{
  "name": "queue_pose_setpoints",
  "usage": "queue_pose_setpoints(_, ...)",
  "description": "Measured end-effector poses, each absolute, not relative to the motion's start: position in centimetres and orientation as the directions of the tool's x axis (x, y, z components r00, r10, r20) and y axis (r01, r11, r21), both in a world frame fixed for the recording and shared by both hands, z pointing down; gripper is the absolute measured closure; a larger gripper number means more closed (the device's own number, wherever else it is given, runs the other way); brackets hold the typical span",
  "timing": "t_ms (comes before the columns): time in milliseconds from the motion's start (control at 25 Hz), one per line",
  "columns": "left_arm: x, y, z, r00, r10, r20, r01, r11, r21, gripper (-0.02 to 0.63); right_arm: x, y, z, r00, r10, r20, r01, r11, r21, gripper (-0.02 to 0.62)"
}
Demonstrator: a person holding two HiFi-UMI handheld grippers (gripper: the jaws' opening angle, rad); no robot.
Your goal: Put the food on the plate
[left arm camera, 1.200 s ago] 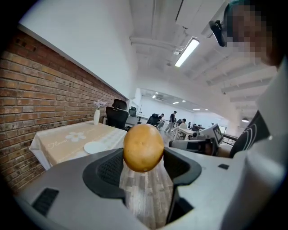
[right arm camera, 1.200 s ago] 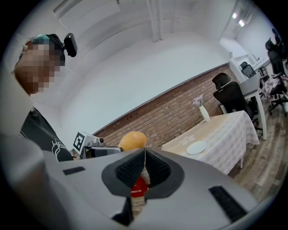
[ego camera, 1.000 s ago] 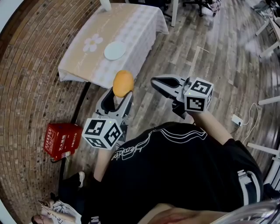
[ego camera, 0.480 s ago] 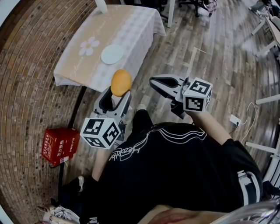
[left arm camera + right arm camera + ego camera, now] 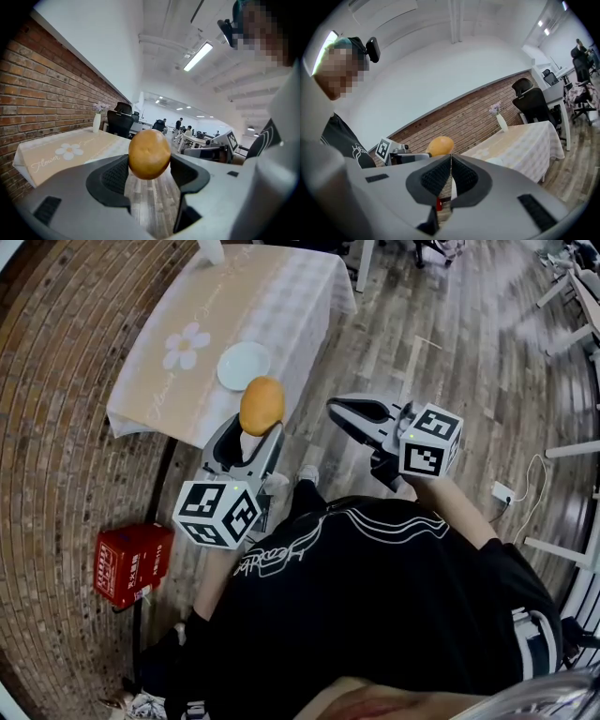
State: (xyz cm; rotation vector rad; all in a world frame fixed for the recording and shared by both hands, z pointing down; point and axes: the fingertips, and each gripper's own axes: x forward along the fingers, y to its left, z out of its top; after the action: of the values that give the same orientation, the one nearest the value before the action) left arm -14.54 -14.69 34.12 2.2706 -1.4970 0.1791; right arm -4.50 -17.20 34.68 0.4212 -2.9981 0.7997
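Jaws of the left gripper (image 5: 253, 432) pinch the food (image 5: 149, 154) from both sides, pads pressing on it. It is held in the air at the near edge of the table (image 5: 272, 296) and touches nothing else. The plate (image 5: 242, 365) lies just inside that edge. The right gripper (image 5: 451, 164) has its jaws pressed together with nothing between them, and hangs beside the left one, off the table. A vase (image 5: 212, 249) stands at the far corner.
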Motion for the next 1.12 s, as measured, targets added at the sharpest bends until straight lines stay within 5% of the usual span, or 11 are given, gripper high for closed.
queue_pose_setpoints(1120, -25.1, -31.5, 45.4, 0.371, -0.798, 0.474, -0.923, -0.261, 0.284, 0.331, -10.9, -30.8, 42.3, -0.928, -0.32, 0.191, -0.369, 0.718, -0.59, 0.598)
